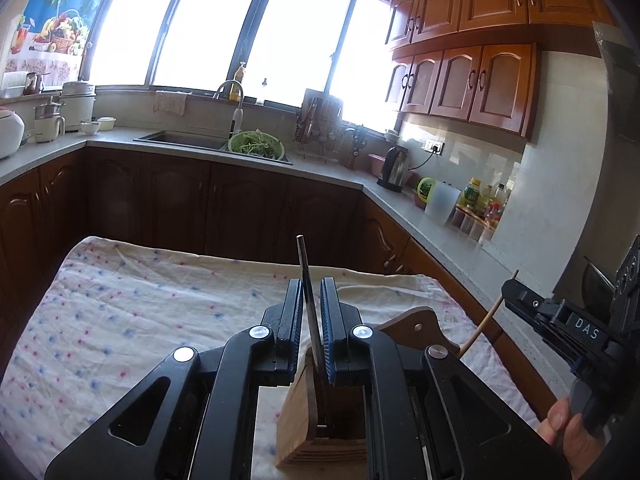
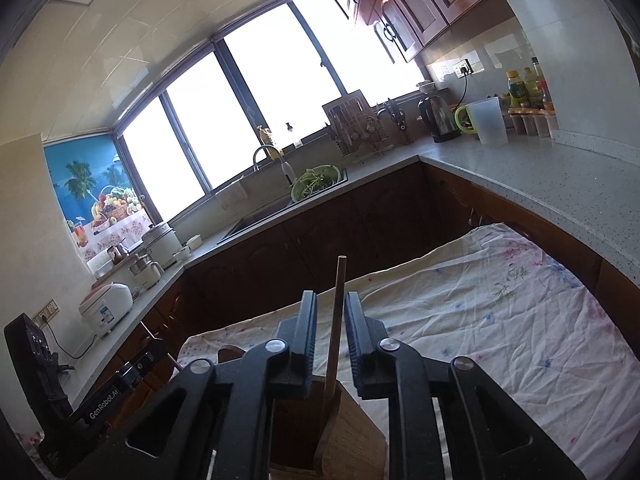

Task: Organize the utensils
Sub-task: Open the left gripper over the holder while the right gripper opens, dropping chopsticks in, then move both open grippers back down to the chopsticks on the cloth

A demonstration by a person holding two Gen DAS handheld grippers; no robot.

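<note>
My left gripper (image 1: pixel 311 320) hangs over a wooden utensil holder (image 1: pixel 320 424) that stands on the bench (image 1: pixel 120 320), which is covered by a pale cloth with small pink and blue flowers. Between its blue pads (image 1: pixel 329 332) stands a thin dark utensil handle (image 1: pixel 308 300), nearly upright, its lower end going down into the holder's open top. The handle lies against the right pad, with a gap showing on the left side, so the jaws stand a little apart around it rather than pressed on it from both sides.

My right gripper (image 2: pixel 330 332) is over the same holder (image 2: pixel 352 432), seen from the other side. A slim wooden stick (image 2: pixel 336 320), a chopstick by the look of it, rises between the two fingers with clear space on each side, so those jaws are apart and not touching it. Its lower end sits inside the holder, beside a wooden divider. In the left wrist view that stick (image 1: pixel 486 316) leans out from under the right gripper (image 1: pixel 516 292), and my right hand (image 1: pixel 572 440) is wrapped round the grip.

Behind the bench runs a kitchen counter with a sink (image 1: pixel 180 140), a green colander of vegetables (image 1: pixel 256 145) at its edge, a kettle (image 1: pixel 394 168) and a row of bottles (image 1: pixel 484 204)
</note>
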